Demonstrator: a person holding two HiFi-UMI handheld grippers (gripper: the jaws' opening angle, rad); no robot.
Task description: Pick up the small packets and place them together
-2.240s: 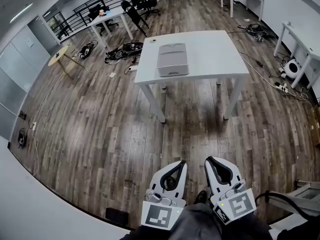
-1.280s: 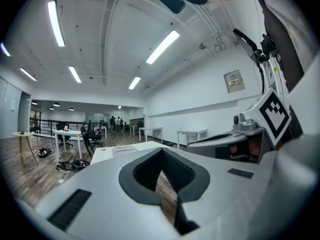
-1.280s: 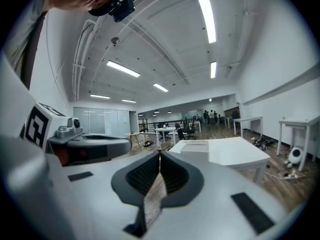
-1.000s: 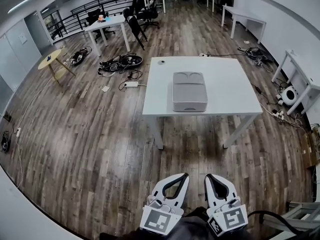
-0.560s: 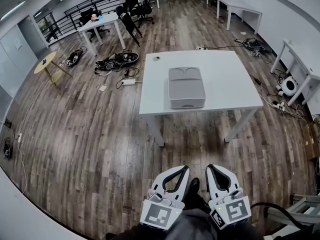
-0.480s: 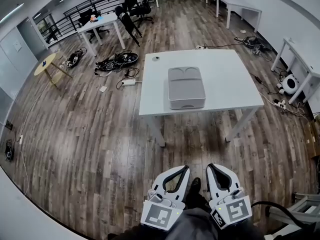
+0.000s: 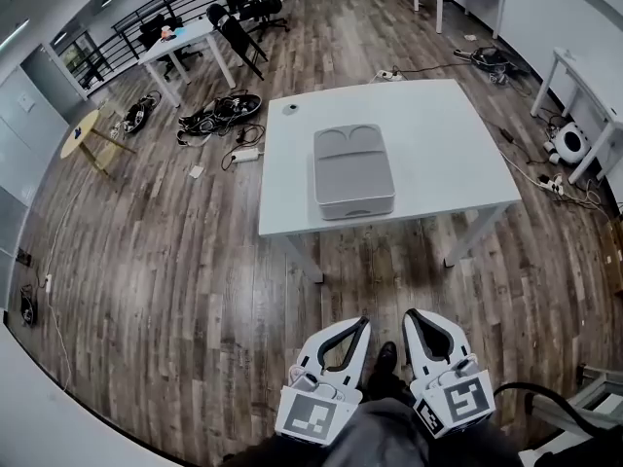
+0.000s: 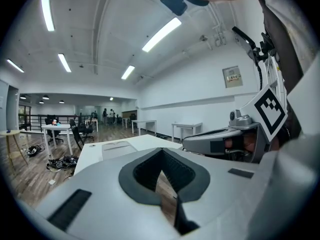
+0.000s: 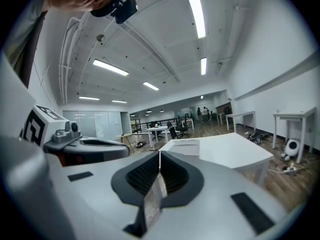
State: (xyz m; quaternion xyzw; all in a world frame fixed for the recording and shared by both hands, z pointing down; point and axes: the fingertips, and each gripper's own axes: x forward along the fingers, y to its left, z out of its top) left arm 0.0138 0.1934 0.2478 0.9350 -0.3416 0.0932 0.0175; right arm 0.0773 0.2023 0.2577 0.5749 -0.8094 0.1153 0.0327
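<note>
well, no small packets show anywhere yet; my guess is they sit inside the closed grey case point(image 7: 353, 171) at twelve o'clock from me, on the white table point(image 7: 438, 154) well ahead. the left gripper point(image 7: 362, 323) and right gripper point(image 7: 409, 313) are both closed on nothing, low at six o'clock over the wood floor point(image 7: 195, 261). the risk i see is arriving with the jaws together and shoving the case across the tabletop, or fumbling it open.
</note>
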